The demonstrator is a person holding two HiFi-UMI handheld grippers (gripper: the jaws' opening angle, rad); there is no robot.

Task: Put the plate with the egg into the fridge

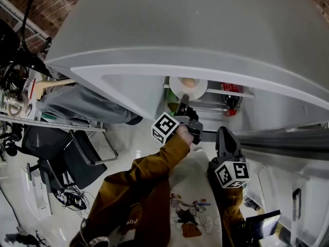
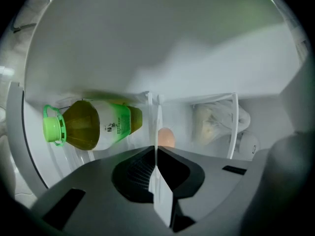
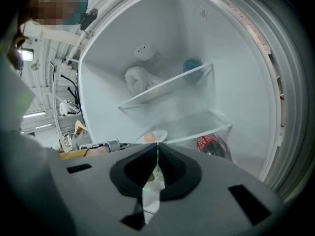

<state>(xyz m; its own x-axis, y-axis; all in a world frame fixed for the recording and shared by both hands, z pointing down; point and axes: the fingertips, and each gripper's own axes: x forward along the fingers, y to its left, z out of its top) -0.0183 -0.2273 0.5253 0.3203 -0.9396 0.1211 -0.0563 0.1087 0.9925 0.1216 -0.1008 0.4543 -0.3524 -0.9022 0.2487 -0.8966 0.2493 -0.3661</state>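
Observation:
The white plate (image 1: 176,88) with a brown egg (image 1: 189,83) on it lies on a glass shelf (image 1: 241,93) inside the open fridge. My left gripper (image 1: 184,102) reaches in and is shut on the plate's near rim. In the left gripper view the plate (image 2: 158,124) shows edge-on between the closed jaws of the left gripper (image 2: 156,150), with the egg (image 2: 166,136) just beyond. My right gripper (image 1: 224,134) hangs back outside the fridge, jaws together and empty. From the right gripper (image 3: 157,145) I see the plate (image 3: 160,134) and egg (image 3: 149,137) at the shelf's left end.
A green tea bottle (image 2: 93,124) lies on its side left of the plate. A white plastic bag (image 2: 216,122) sits behind a divider at right. A red-labelled cola bottle (image 3: 211,145) lies under the shelf. The fridge door (image 1: 154,30) stands open overhead; a chair (image 1: 77,156) is at left.

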